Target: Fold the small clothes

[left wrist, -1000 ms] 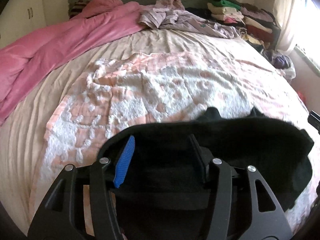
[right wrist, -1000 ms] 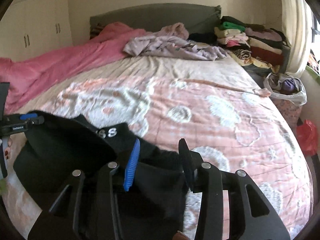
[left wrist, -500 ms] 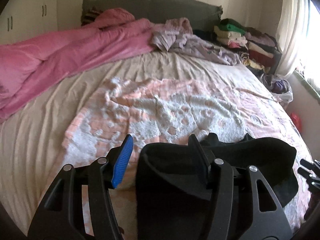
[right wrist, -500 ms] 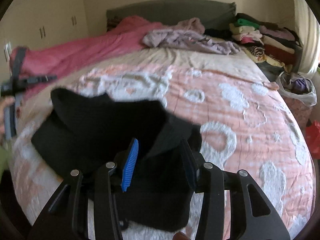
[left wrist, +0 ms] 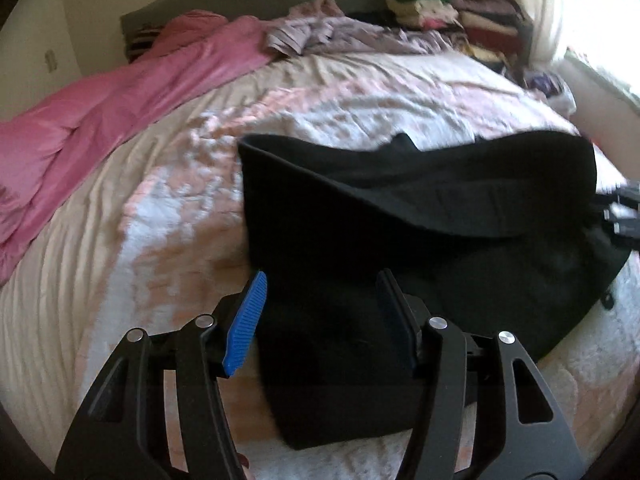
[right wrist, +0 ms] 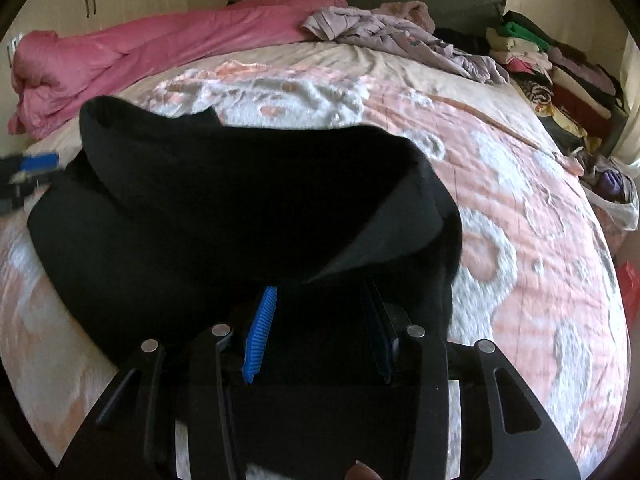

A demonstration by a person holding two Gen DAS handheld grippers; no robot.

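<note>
Black garment (left wrist: 420, 216) is lying on the pink-and-white blanket (left wrist: 192, 184), near the foot edge of the bed (left wrist: 360, 68), upper layer doubled over the lower one. Left claw (left wrist: 320, 312) is sitting at the garment's near left corner, jaws spread wide, blue pad (left wrist: 246, 320) off the cloth over the blanket, other finger over the black fabric, gripping nothing. Right claw (right wrist: 318, 332) is hovering over the garment's (right wrist: 224, 200) near right part, jaws equally wide, fabric lying between and under the fingers, not pinched. Pink duvet (right wrist: 140, 52) is bunched along the bed's left edge, lilac clothes (right wrist: 392, 36) lying by the headboard, folded stack (right wrist: 560, 68) piled at the far right corner
</note>
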